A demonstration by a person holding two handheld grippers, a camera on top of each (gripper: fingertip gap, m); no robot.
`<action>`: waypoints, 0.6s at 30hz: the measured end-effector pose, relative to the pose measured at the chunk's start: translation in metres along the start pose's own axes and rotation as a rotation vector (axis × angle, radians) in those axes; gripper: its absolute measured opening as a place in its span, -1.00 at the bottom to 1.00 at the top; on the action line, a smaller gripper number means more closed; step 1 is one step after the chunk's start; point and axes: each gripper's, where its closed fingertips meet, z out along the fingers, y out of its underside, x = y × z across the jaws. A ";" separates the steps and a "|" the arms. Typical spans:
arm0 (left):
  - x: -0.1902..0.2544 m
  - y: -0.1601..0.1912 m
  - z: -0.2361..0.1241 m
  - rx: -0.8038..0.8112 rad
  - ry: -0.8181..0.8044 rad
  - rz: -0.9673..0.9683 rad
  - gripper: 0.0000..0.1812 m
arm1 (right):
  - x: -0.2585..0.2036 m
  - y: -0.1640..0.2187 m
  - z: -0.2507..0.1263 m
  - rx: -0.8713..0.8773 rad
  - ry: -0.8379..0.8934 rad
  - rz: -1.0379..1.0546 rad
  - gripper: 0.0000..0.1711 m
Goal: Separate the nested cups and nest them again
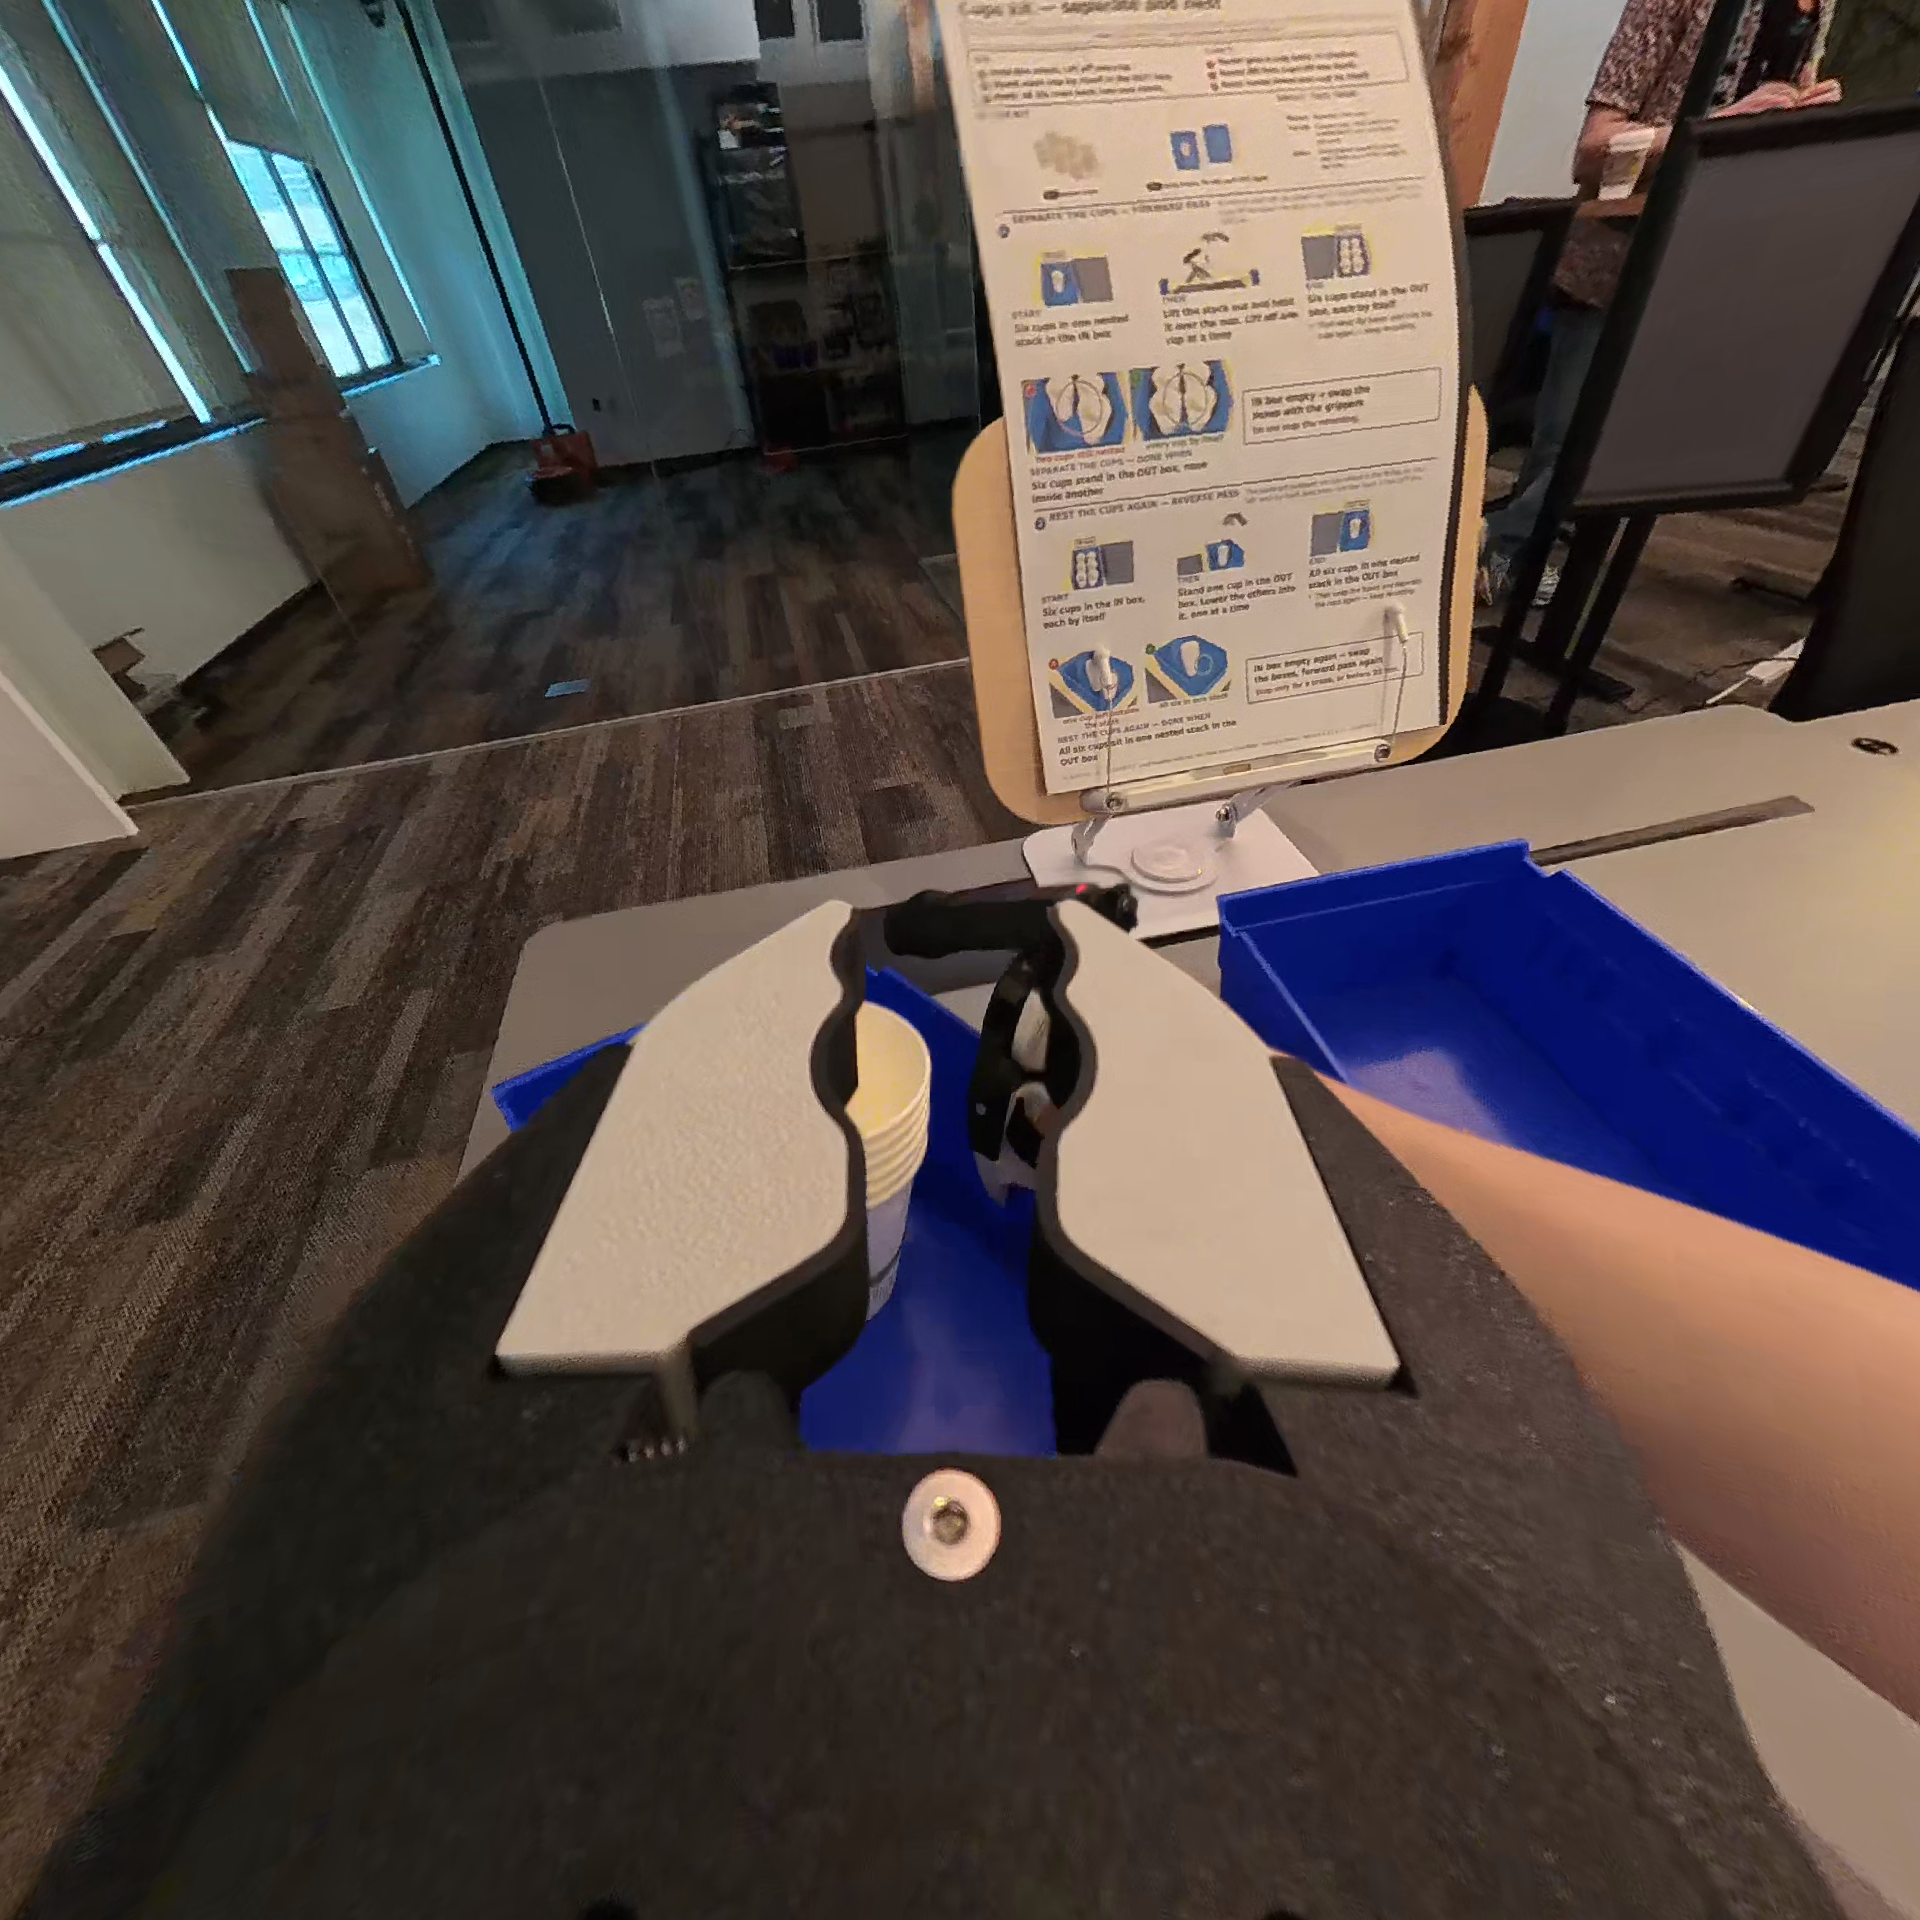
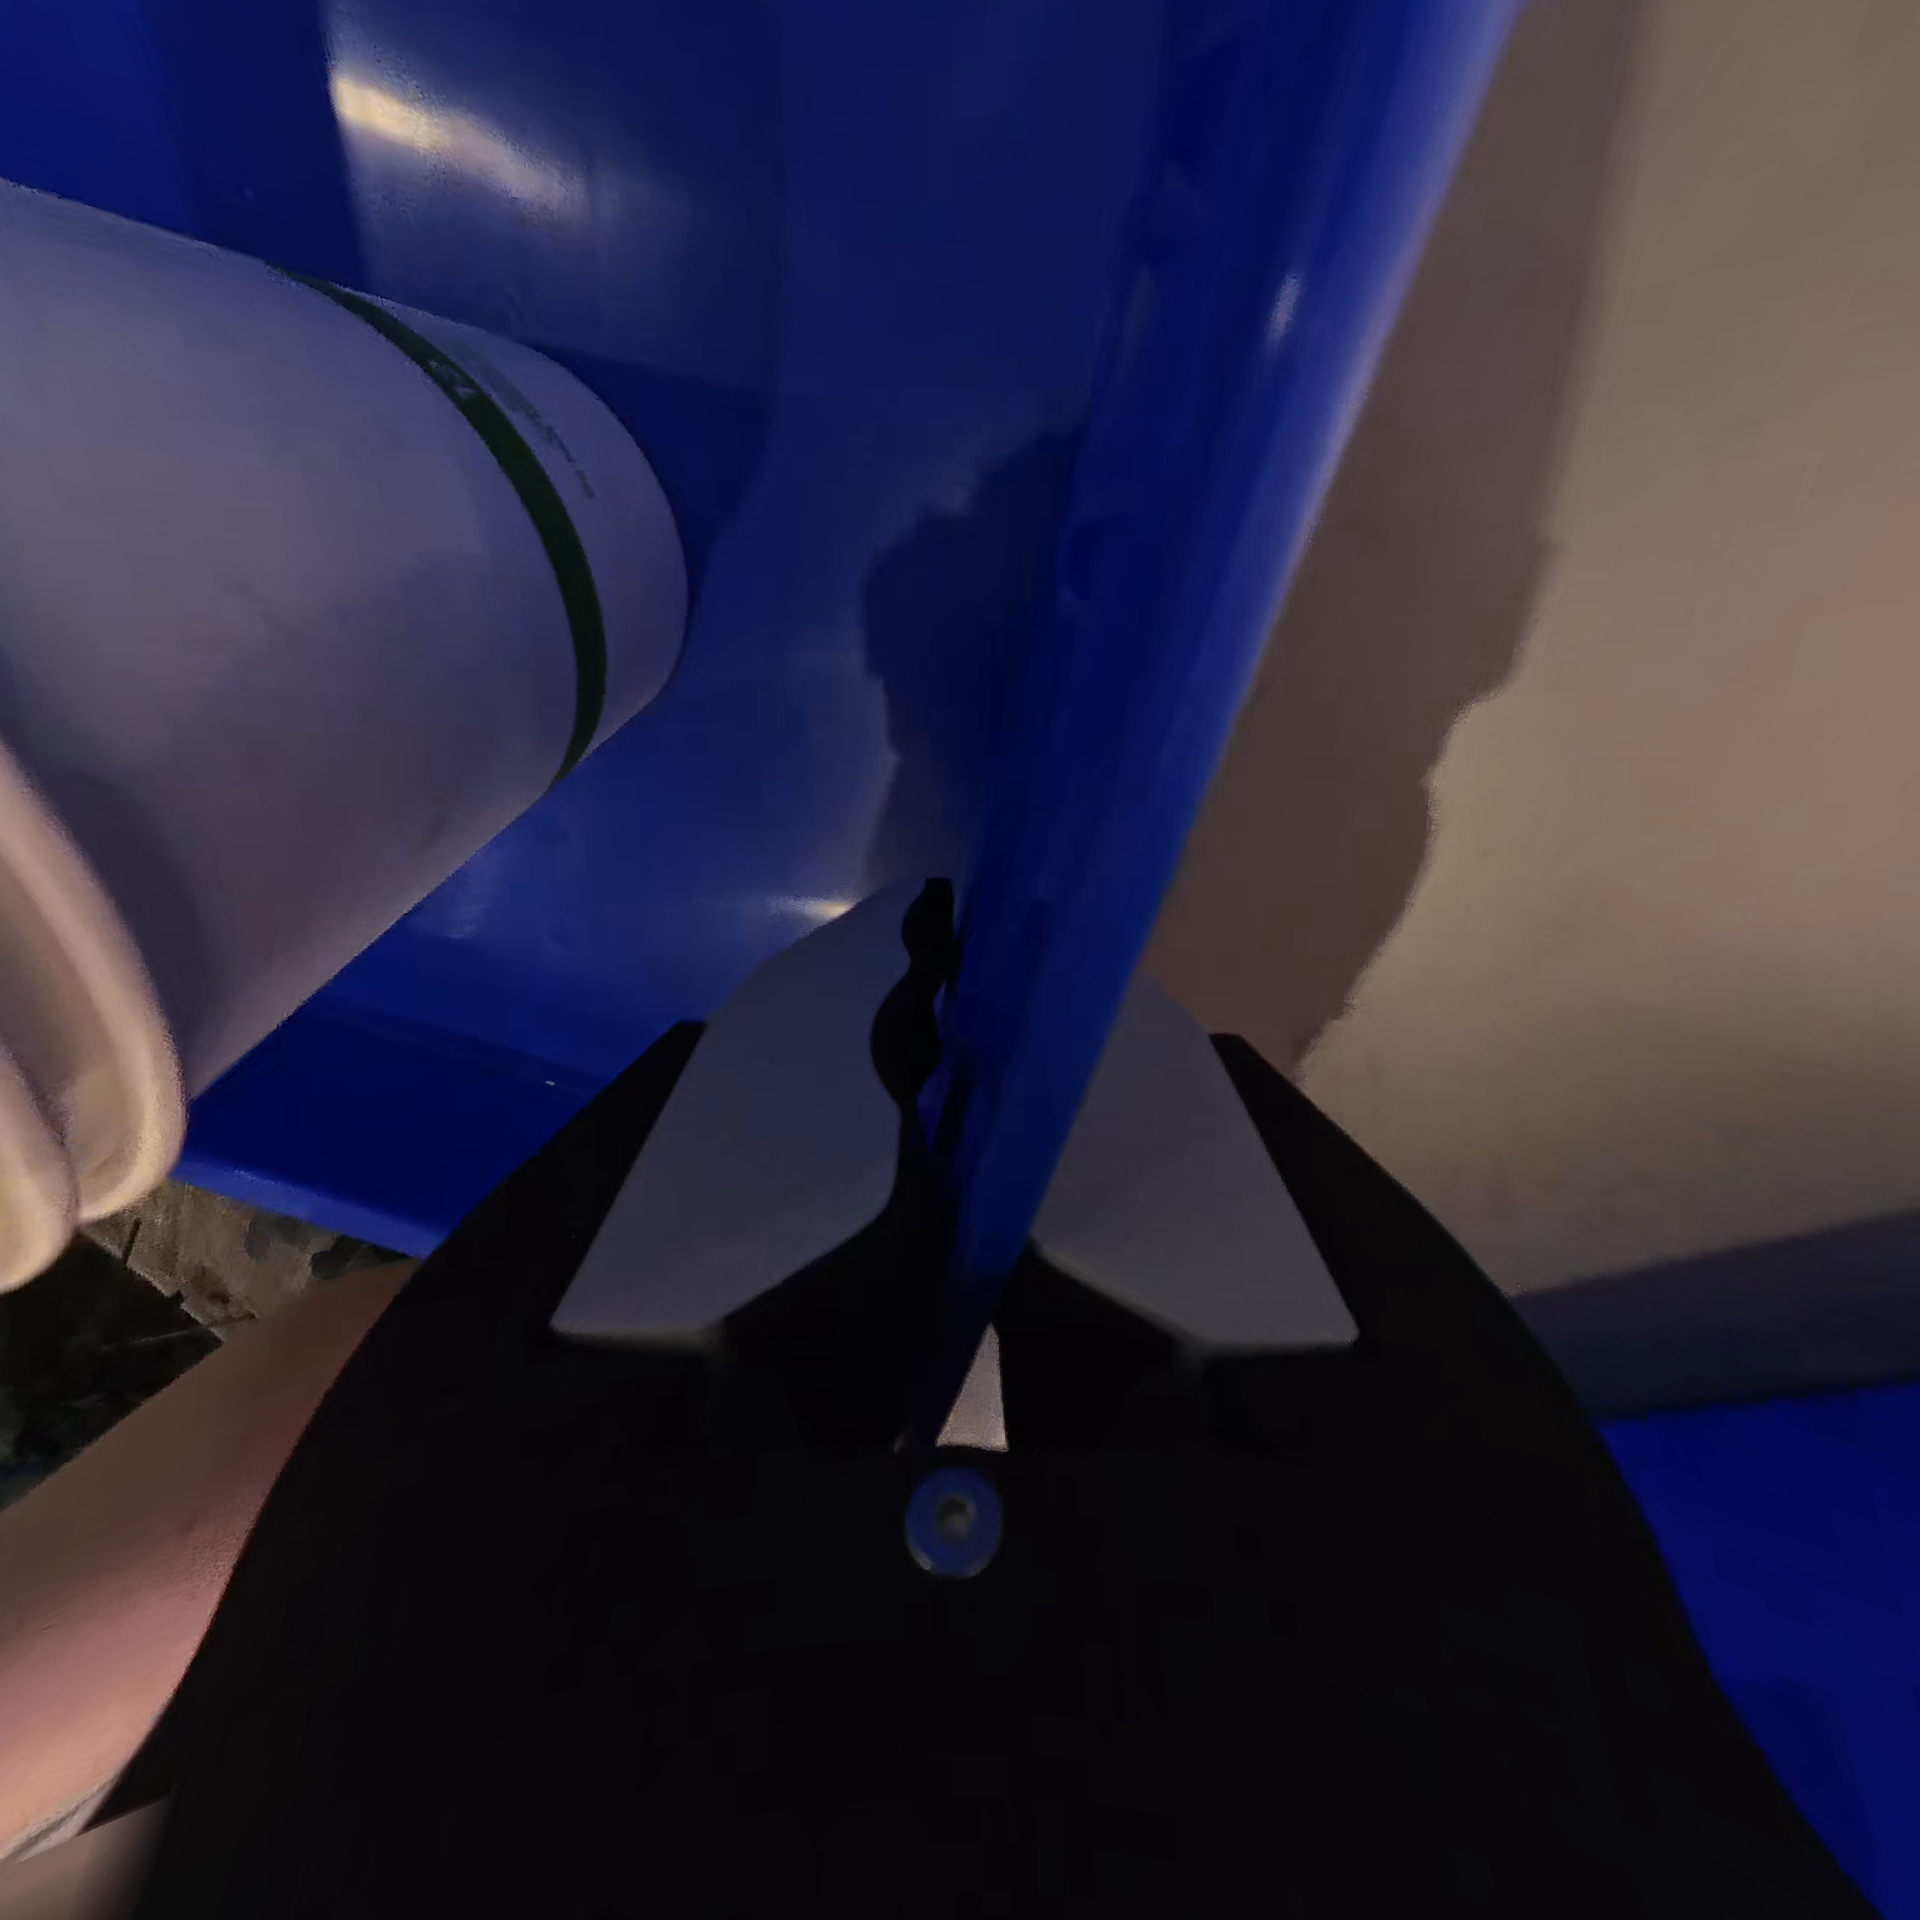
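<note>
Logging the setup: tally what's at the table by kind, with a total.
Blue bins: 2, near bin, far bin
Nested paper cup stack: 1
Instruction sheet on stand: 1
Claws: 2, left claw, right claw
Total: 6

Two blue bins: near bin (image 1: pixel 935 1382) under left gripper, far bin (image 1: pixel 1558 1039) on right. One nested cup stack (image 1: pixel 894 1132), about six rims visible. Two grippers. One instruction sheet (image 1: pixel 1216 416) on stand.

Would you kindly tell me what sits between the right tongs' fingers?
The right wrist view shows the blue bin's wall clamped between the right tongs, with the nested cups standing inside the bin.
</note>
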 end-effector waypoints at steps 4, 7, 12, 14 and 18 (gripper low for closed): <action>0.015 -0.008 0.014 0.025 0.003 0.022 -0.62 | 0.001 0.001 0.000 0.009 0.021 -0.008 -0.93; 0.024 -0.005 0.026 -0.004 0.006 0.041 -0.52 | -0.004 0.002 -0.002 0.016 0.029 -0.045 -0.75; 0.046 0.001 0.036 -0.053 0.034 0.116 -0.46 | -0.003 -0.008 -0.026 0.179 0.065 -0.091 -0.72; 0.053 -0.001 0.036 -0.046 0.041 0.131 -0.45 | -0.002 -0.004 -0.044 0.245 0.061 -0.107 -0.64; 0.066 -0.003 0.032 -0.031 0.086 0.140 -0.44 | 0.016 0.024 -0.096 0.352 0.157 -0.242 -0.48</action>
